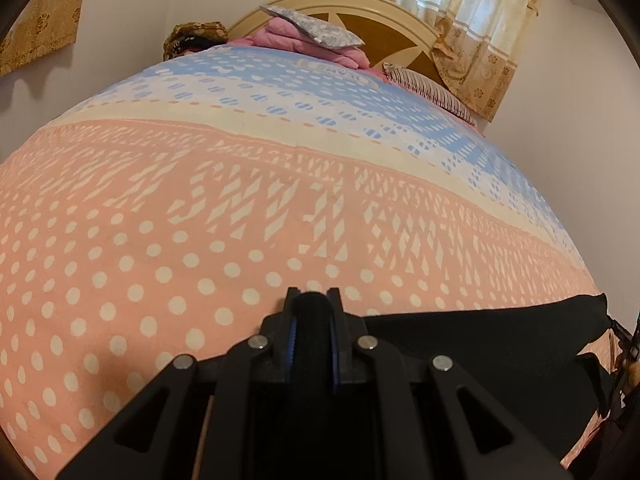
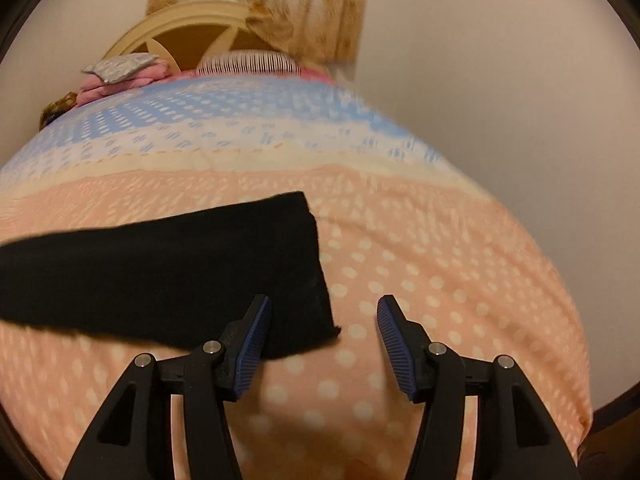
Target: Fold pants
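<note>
Left gripper (image 1: 312, 300): matte black plastic body with two angular finger arms, each with a triangular cut-out at its base. Four round silver pivot screws (image 1: 442, 362) sit in a row across the linkage. Blue ribbed pads line the inner finger faces, visible only as thin edges. Right gripper (image 2: 324, 312): same black construction, same triangular cut-outs toward 7 and 5 o'clock, four silver screw heads (image 2: 437, 348). Its blue pads (image 2: 394, 340) show fine horizontal ribbing over their full faces. No cables, markings or sleeves are visible.
</note>
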`<state>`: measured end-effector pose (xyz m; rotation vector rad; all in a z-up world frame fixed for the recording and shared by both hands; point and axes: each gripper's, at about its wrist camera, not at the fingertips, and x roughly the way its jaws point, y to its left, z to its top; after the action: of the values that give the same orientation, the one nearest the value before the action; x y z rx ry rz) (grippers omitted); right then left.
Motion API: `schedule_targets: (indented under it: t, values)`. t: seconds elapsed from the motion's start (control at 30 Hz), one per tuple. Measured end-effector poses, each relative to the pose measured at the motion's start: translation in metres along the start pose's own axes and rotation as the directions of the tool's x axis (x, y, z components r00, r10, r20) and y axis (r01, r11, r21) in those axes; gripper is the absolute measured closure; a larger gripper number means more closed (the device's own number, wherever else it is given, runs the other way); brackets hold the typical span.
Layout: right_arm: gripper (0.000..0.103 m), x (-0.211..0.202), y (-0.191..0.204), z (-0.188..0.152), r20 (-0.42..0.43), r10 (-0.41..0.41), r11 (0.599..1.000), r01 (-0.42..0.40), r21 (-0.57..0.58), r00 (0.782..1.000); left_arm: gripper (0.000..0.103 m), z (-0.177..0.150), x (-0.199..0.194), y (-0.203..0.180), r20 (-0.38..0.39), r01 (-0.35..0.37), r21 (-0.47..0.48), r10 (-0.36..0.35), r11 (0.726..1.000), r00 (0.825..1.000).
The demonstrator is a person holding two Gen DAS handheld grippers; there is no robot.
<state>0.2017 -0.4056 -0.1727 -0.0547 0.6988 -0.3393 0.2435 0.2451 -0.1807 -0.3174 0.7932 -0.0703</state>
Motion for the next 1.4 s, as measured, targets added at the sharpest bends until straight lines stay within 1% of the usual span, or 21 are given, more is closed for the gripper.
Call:
schedule_targets:
  t: [0.17, 0.23, 0.3, 0.37, 0.43, 0.5, 0.57, 0.67, 0.7, 0.73, 0.77, 0.8, 0.83, 0.87, 0.9, 0.97, 1.07, 1.13, 1.2, 1.3, 1.4]
  values:
    - [0.046, -0.019, 0.017, -0.01, 0.066, 0.127, 0.992, -0.125, -0.029, 0.99, 0.09, -0.001, 0.0, 0.0, 0.001, -0.003, -0.006, 0.003, 1.0, 1.0]
    - [0.046, -0.027, 0.033, -0.018, 0.094, 0.167, 0.982, -0.157, -0.102, 0.981, 0.09, 0.0, 0.0, 0.001, -0.003, -0.005, -0.007, 0.005, 1.0, 1.0]
    - [0.046, -0.035, 0.053, -0.026, 0.109, 0.187, 0.966, -0.163, -0.2, 0.976, 0.09, 0.0, 0.001, 0.002, -0.007, -0.012, -0.007, 0.012, 1.0, 1.0]
    - [0.046, -0.043, 0.065, -0.027, 0.139, 0.221, 0.951, -0.181, -0.251, 0.965, 0.09, 0.0, 0.001, 0.002, -0.009, -0.014, -0.008, 0.014, 1.0, 1.0]
    - [0.046, -0.044, 0.078, -0.029, 0.143, 0.203, 0.941, -0.153, -0.301, 0.969, 0.09, 0.0, 0.001, 0.002, -0.008, -0.012, -0.01, 0.012, 1.0, 1.0]
    - [0.046, -0.043, 0.079, -0.028, 0.148, 0.175, 0.947, -0.125, -0.296, 0.974, 0.09, 0.0, 0.0, 0.003, -0.008, -0.01, -0.013, 0.009, 1.0, 1.0]
    - [0.046, -0.035, 0.066, -0.018, 0.138, 0.126, 0.967, -0.091, -0.237, 0.982, 0.09, 0.001, 0.002, 0.002, -0.011, -0.007, -0.013, 0.007, 1.0, 1.0]
    - [0.046, -0.018, 0.036, 0.002, 0.088, 0.095, 0.989, -0.084, -0.119, 0.992, 0.089, 0.001, 0.002, 0.003, -0.012, -0.008, -0.015, 0.008, 1.0, 1.0]
    - [0.044, -0.016, 0.031, 0.005, 0.057, 0.128, 0.988, -0.122, -0.099, 0.99, 0.089, 0.001, 0.002, 0.003, -0.011, -0.006, -0.014, 0.006, 1.0, 1.0]
    - [0.035, -0.016, 0.029, 0.007, 0.027, 0.186, 0.98, -0.184, -0.074, 0.982, 0.089, 0.001, 0.002, 0.004, -0.006, -0.004, -0.013, 0.004, 1.0, 1.0]
    - [0.028, -0.019, 0.031, 0.005, 0.019, 0.223, 0.972, -0.221, -0.074, 0.975, 0.089, 0.001, 0.001, 0.005, 0.0, -0.001, -0.014, 0.001, 1.0, 1.0]
    - [0.026, -0.028, 0.042, -0.001, 0.011, 0.265, 0.957, -0.261, -0.126, 0.964, 0.089, 0.002, 0.002, 0.006, 0.002, 0.004, -0.017, -0.004, 1.0, 1.0]
    - [0.026, -0.032, 0.051, -0.007, 0.006, 0.273, 0.945, -0.267, -0.187, 0.962, 0.089, 0.001, 0.002, 0.006, 0.001, 0.007, -0.02, -0.007, 1.0, 1.0]
    - [0.026, -0.039, 0.062, -0.017, 0.01, 0.264, 0.931, -0.252, -0.264, 0.964, 0.089, 0.001, 0.002, 0.006, -0.001, 0.009, -0.023, -0.009, 1.0, 1.0]
    - [0.026, -0.045, 0.07, -0.024, 0.022, 0.261, 0.919, -0.242, -0.312, 0.965, 0.089, 0.002, 0.004, 0.007, -0.004, 0.011, -0.023, -0.011, 1.0, 1.0]
    - [0.026, -0.051, 0.073, -0.031, 0.042, 0.286, 0.908, -0.257, -0.332, 0.957, 0.089, 0.001, 0.004, 0.007, -0.007, 0.012, -0.023, -0.012, 1.0, 1.0]
    - [0.026, -0.054, 0.077, -0.038, 0.091, 0.254, 0.901, -0.201, -0.385, 0.963, 0.089, 0.0, 0.003, 0.006, -0.003, 0.016, -0.024, -0.016, 1.0, 1.0]
    - [0.026, -0.055, 0.077, -0.037, 0.105, 0.277, 0.89, -0.214, -0.401, 0.955, 0.089, 0.0, 0.002, 0.006, 0.002, 0.015, -0.023, -0.015, 1.0, 1.0]
    - [0.026, -0.057, 0.077, -0.039, 0.1, 0.313, 0.872, -0.244, -0.425, 0.944, 0.089, -0.002, 0.002, 0.005, 0.003, 0.014, -0.022, -0.014, 1.0, 1.0]
    - [0.026, -0.062, 0.087, -0.045, 0.096, 0.32, 0.846, -0.238, -0.478, 0.943, 0.089, -0.002, 0.002, 0.004, 0.001, 0.014, -0.022, -0.014, 1.0, 1.0]
    - [0.027, -0.065, 0.087, -0.047, 0.098, 0.31, 0.855, -0.233, -0.463, 0.946, 0.089, -0.002, 0.001, 0.003, 0.002, 0.015, -0.024, -0.015, 1.0, 1.0]
